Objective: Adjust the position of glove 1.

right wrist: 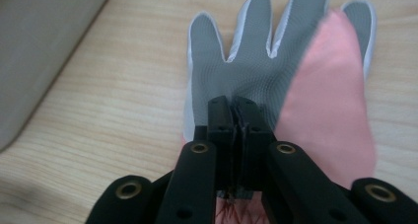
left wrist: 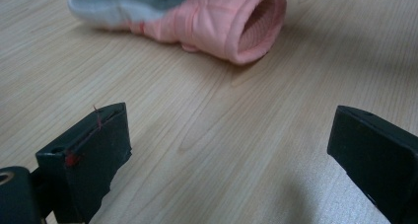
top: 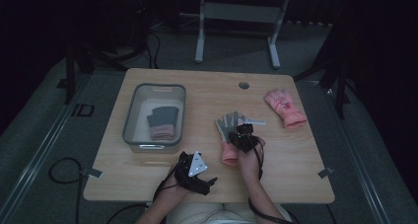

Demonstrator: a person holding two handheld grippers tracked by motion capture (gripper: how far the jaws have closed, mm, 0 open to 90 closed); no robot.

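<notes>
On the table point(top: 148, 172), right tool point(right wrist: 235, 110) apparently pinches glove point(right wrist: 256, 66).

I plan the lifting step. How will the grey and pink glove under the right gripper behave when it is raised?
The glove looks like soft fabric, so it will probably hang limp from the right gripper. Its open knit cuff suggests it is light and will not roll.

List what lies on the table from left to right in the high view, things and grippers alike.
Clear grey plastic bin holding a folded grey and pink glove → left gripper → grey-palmed pink-cuffed glove with the right gripper on it → pink glove lying alone.
</notes>
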